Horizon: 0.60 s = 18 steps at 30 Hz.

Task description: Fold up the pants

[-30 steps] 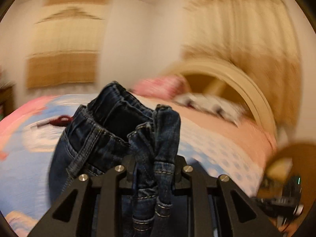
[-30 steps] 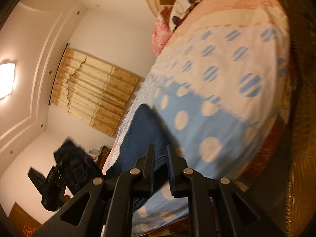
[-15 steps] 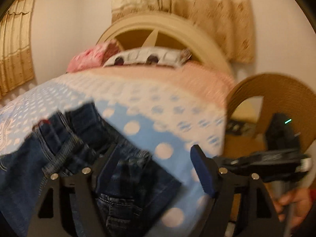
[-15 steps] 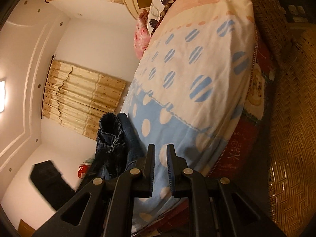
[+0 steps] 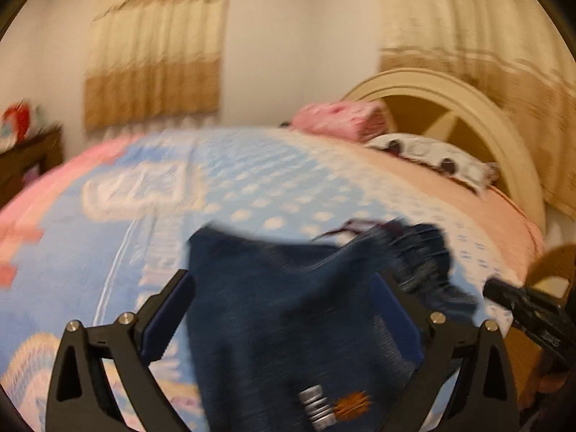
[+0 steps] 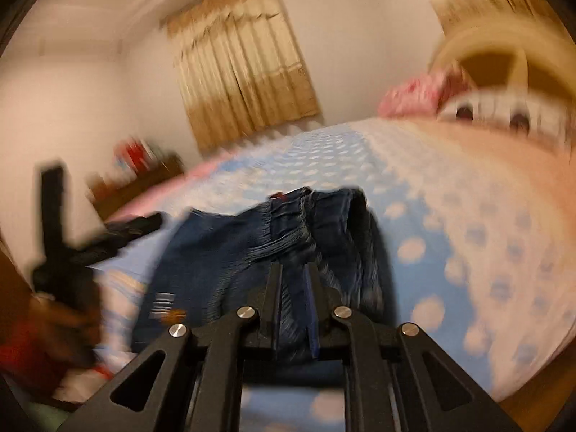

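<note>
Lying on the polka-dot bedspread (image 5: 252,194) near the foot of the bed, one pair of dark blue jeans (image 5: 288,298) is bunched into a thick bundle, its waistband end turned toward the headboard (image 5: 468,108). Only the left wrist view shows the left gripper (image 5: 284,309) from behind: its two fingers are spread wide, one on either side of the denim, gripping nothing. Only the right wrist view shows the right gripper (image 6: 293,288) up close, its two fingers drawn nearly together with a fold of the jeans (image 6: 252,252) between them, so it appears to be pinching the cloth. That same view catches the left gripper (image 6: 118,230) from the side, blurred, beside the bundle's left edge. The left wrist view in turn shows part of the right gripper (image 5: 522,309) at the far right. Two pillows lie by the headboard, one pink (image 5: 338,115) and one white with dark spots (image 5: 432,154). Two curtains (image 5: 154,46) hang behind. Both pictures are motion-blurred.
</note>
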Each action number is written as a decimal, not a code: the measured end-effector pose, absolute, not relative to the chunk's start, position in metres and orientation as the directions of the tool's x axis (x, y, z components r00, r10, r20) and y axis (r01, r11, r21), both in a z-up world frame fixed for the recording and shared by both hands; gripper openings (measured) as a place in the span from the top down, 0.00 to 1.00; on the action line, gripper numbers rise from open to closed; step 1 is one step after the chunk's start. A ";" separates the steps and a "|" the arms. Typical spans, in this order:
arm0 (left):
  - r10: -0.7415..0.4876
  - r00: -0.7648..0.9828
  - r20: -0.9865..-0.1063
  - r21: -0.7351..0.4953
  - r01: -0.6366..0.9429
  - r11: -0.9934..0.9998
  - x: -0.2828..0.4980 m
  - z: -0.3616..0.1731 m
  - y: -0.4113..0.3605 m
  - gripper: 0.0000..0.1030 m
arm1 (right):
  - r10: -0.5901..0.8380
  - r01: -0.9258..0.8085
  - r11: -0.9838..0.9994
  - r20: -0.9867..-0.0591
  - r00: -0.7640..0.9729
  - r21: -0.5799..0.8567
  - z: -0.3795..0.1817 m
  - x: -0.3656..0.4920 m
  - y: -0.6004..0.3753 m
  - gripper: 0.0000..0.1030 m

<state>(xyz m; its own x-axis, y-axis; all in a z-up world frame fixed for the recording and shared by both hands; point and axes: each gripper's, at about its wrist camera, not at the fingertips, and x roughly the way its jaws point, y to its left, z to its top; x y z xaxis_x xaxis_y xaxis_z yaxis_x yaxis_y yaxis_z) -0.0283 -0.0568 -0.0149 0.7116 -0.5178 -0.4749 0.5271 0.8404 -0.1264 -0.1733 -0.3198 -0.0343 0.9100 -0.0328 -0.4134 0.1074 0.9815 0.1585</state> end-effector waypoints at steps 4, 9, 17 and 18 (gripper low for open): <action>-0.513 0.696 -0.503 -0.163 0.507 0.847 -0.025 -0.038 -0.053 0.03 | -0.113 0.169 0.983 -0.477 0.872 0.076 -0.050 -0.142 -0.324 0.87; -0.457 0.668 -0.587 -0.104 0.497 0.861 -0.019 -0.070 -0.069 0.03 | -0.168 0.206 0.979 -0.576 0.800 0.001 -0.089 -0.146 -0.326 0.87; -0.473 0.677 -0.564 -0.118 0.501 0.858 -0.013 -0.046 -0.064 0.03 | -0.202 0.263 0.965 -0.591 0.781 0.018 -0.070 -0.172 -0.323 0.87; -0.474 0.694 -0.542 -0.117 0.496 0.860 -0.009 -0.036 -0.063 0.02 | -0.208 0.268 0.963 -0.558 0.804 0.027 -0.060 -0.174 -0.323 0.87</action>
<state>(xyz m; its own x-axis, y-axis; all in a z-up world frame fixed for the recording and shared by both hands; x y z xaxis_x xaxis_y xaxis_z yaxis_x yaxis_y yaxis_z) -0.0090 -0.0631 -0.0364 0.6941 -0.4741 -0.5417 0.4961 0.8603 -0.1173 -0.1735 -0.3228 -0.0602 0.8036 -0.2077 -0.5577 0.2676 0.9631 0.0269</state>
